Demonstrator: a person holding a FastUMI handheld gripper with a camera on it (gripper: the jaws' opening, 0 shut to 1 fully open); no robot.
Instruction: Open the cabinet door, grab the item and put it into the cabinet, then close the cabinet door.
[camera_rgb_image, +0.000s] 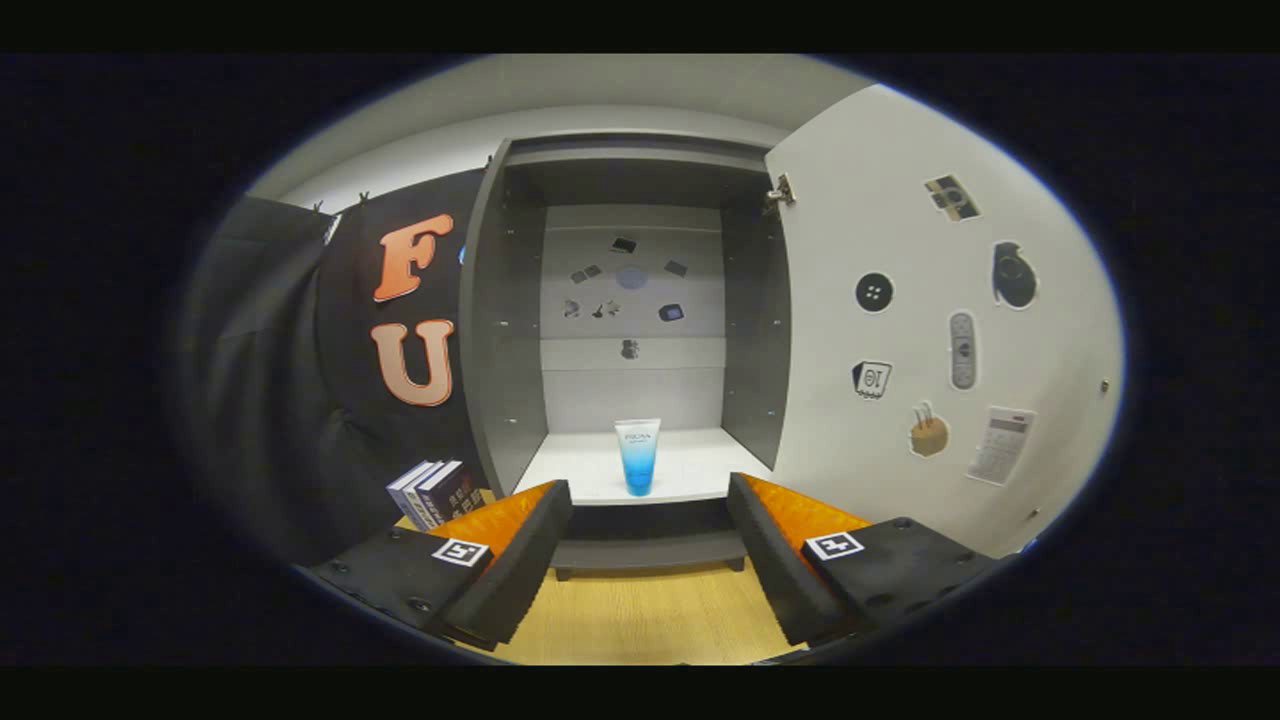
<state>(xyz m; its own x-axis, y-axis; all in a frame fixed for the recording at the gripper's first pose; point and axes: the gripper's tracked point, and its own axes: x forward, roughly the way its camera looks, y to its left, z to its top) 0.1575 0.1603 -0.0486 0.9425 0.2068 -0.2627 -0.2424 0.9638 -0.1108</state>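
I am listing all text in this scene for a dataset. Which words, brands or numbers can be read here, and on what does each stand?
None can be quoted with confidence.
Tube in the cabinet: brand print, too small to read.
Books: spines blurred.
Tag sticker on the open door: characters unclear.
Calculator sticker: keys too small.
Gripper, open, tube beyond its fingers: square markers, no words.

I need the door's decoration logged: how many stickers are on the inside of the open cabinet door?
6 on the cabinet door: one near the top, three across the middle, two low. The fingers stand open.
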